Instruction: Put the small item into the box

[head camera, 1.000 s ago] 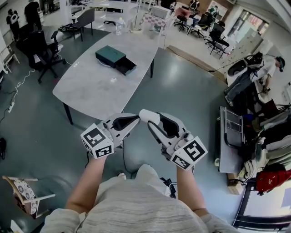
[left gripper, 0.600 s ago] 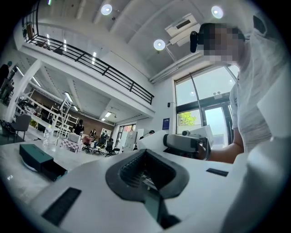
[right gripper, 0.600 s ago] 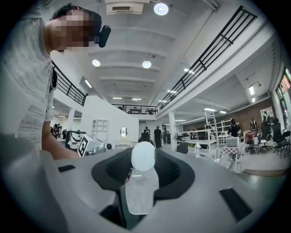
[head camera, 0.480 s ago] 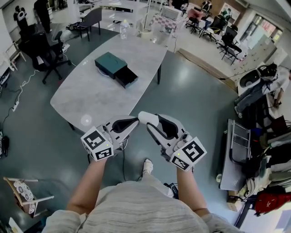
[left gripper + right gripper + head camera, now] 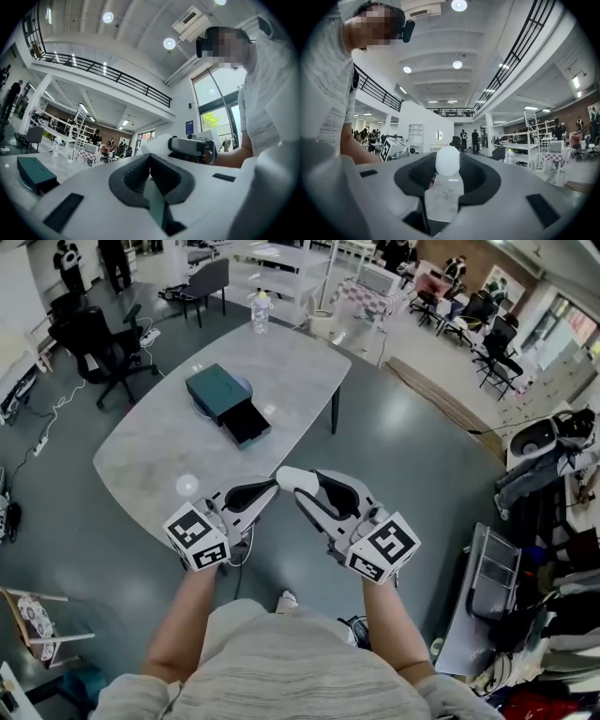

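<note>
A small white egg-shaped item (image 5: 448, 161) sits between the pads of my right gripper (image 5: 448, 164), which is shut on it. From the head view the item (image 5: 294, 478) shows at the tip of the right gripper (image 5: 298, 484), held level over the floor. My left gripper (image 5: 268, 489) is beside it, jaws together with nothing between them (image 5: 150, 157). The dark teal box (image 5: 217, 393) stands on the pale oval table (image 5: 159, 460), its drawer (image 5: 246, 425) pulled out toward me. The box (image 5: 33, 172) also appears low at the left of the left gripper view. Both grippers hover just short of the table's near edge.
A water bottle (image 5: 261, 310) stands at the table's far end. A black office chair (image 5: 94, 343) is left of the table. Shelving and clutter (image 5: 525, 549) line the right side. Grey floor (image 5: 394, 437) lies between. People stand far off in the hall.
Both grippers have moved forward together toward the table, which now lies closer beneath them. The white item stays gripped in the right gripper. The left jaws stay together.
</note>
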`<state>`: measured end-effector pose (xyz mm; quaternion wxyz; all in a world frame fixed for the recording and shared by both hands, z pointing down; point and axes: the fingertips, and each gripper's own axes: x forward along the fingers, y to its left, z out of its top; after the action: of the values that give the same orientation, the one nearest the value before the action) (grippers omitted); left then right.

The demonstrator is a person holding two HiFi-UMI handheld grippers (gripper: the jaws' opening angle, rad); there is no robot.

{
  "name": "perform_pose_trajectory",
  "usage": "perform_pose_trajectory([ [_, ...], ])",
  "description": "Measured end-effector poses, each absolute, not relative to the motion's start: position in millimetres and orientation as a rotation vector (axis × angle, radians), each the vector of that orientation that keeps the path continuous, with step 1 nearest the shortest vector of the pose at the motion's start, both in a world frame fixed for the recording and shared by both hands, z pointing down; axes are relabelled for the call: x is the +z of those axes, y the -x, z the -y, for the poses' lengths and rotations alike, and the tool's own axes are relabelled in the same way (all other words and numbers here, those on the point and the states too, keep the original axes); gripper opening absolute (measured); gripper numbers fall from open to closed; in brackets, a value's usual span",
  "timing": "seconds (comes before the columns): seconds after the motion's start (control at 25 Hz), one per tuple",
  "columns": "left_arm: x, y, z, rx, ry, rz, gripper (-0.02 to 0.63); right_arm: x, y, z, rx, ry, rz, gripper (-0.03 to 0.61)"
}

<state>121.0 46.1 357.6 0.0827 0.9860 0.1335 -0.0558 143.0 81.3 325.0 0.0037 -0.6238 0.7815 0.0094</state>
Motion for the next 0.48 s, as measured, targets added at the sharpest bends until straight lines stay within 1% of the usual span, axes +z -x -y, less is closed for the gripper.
perform_pose_trajectory([
  [0.24,368,-148,-31,-0.139,-2.947,-0.329,0.02,334,-171,-65,-0.002,1.913,-2.495,0.166],
  [0.48,384,-173,5,-0.125,-2.931,-0.301,0.02,350,-196,-25,-0.05,1.897,-2.542,0.166],
])
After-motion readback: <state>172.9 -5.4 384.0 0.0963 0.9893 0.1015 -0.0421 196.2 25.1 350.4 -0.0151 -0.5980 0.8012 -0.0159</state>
